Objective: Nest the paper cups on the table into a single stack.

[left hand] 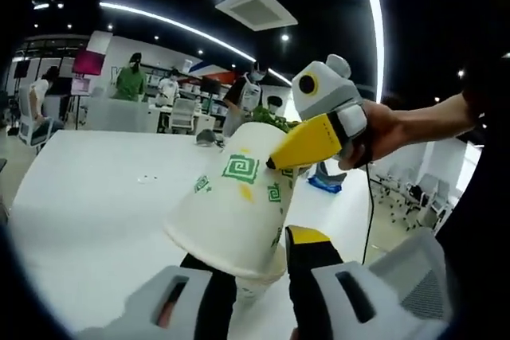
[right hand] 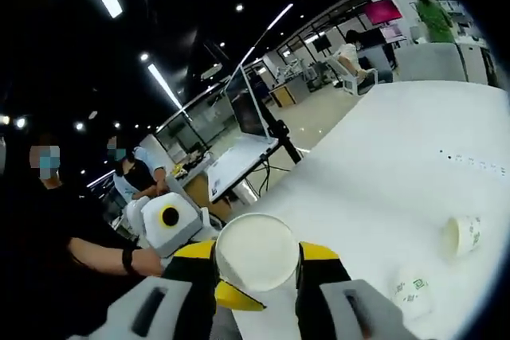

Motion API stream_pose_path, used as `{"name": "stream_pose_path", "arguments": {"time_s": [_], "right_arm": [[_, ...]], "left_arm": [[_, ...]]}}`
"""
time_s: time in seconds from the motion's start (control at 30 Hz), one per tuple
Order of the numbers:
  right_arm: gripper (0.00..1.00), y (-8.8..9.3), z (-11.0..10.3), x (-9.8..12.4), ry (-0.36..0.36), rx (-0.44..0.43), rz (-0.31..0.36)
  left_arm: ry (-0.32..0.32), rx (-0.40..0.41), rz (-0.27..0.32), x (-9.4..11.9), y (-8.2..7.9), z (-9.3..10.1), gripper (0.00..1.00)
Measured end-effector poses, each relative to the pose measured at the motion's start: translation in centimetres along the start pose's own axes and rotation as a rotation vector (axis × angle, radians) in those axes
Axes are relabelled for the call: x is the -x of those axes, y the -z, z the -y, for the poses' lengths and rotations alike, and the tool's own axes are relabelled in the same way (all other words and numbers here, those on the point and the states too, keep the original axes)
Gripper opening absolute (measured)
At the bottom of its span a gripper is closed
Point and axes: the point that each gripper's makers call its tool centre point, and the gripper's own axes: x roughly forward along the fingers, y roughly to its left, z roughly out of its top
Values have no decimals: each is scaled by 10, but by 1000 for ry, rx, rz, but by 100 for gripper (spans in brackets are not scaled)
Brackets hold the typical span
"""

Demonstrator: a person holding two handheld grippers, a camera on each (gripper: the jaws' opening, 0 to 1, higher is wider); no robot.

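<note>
Gripping one paper cup (left hand: 231,212) (empty) — both jaws, table (right hand: 382,189)

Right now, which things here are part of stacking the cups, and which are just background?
Part of the job: held paper cup, cup lying on its side, upside-down cup, left tool, right tool.
Background: laptop, blue object.

I can see a ceiling air vent (left hand: 256,9) beside long light strips (left hand: 171,25). A magenta screen (left hand: 88,61) glows far back near office chairs (left hand: 184,114). An open laptop (right hand: 245,105) stands on a desk.
</note>
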Motion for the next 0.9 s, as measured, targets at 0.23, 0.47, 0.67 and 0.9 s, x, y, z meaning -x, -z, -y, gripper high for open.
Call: {"name": "stream_pose_path", "arguments": {"time_s": [0.23, 0.47, 0.67, 0.9], "right_arm": [[38, 9, 1, -1, -37, -21, -27], [39, 23, 0, -5, -66, -38, -64], [42, 28, 2, -5, -84, -72, -66], [43, 31, 4, -6, -91, -60, -77]], "left_arm": [[61, -7, -2, 3, 0, 12, 13], [74, 11, 16, 3, -2, 10, 13], [113, -5, -6, 4, 1, 18, 6], [148, -34, -40, 5, 6, 24, 0]]}}
